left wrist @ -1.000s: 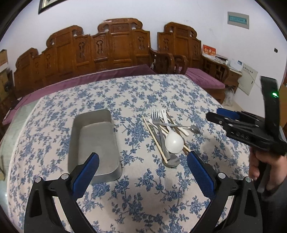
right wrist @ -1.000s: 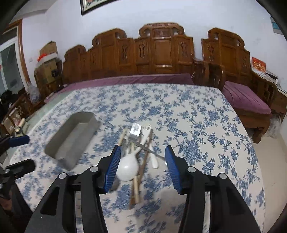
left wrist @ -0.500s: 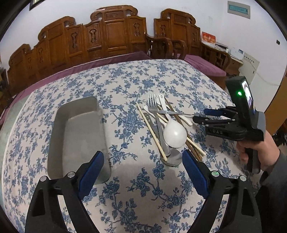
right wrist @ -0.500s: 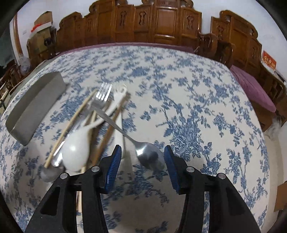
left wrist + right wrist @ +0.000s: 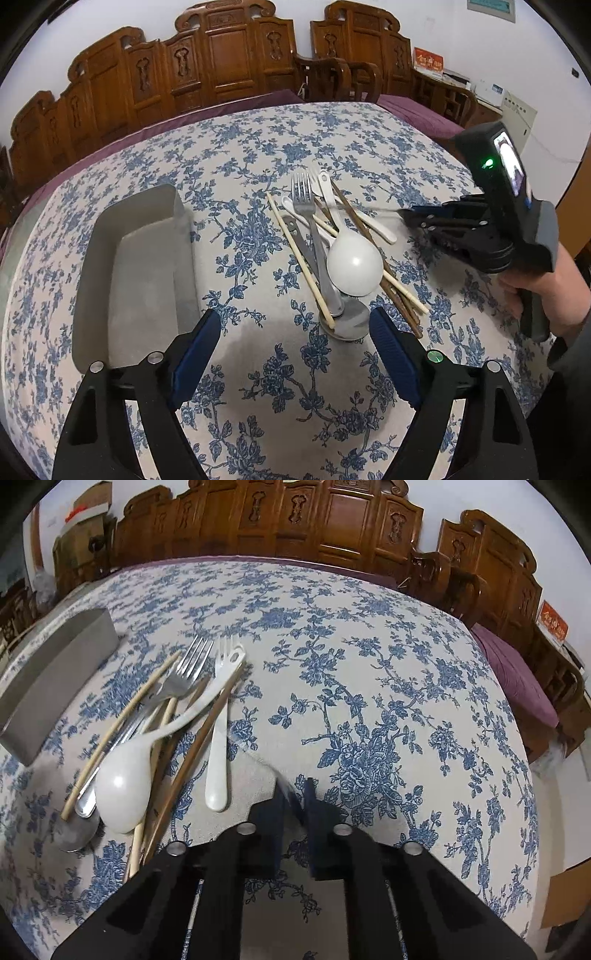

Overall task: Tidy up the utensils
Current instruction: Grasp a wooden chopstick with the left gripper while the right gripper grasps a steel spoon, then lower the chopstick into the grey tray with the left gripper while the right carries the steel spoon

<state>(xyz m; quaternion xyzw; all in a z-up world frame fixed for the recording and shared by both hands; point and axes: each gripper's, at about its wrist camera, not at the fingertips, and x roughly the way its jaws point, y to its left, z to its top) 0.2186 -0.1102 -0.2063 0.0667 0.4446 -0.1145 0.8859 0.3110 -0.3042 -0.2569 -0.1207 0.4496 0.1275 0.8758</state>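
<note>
Half a second ago the right tongs (image 5: 297,797) stood apart around the bowl of the slim steel spoon (image 5: 282,781); now they are together, seemingly clamped on it, its handle only a blurred streak running ahead-left from their tips; it looks drawn clear of the heap, so the first utensil is probably ready to carry. The left tongs (image 5: 294,321) are apart and empty above the blue-flowered counter (image 5: 332,140); just ahead of them lie the white ceramic soup spoon (image 5: 354,266), steel fork (image 5: 303,195) and wooden chopsticks (image 5: 295,251); the rectangular grey metal tray (image 5: 140,266), empty, lies to their left.
</note>
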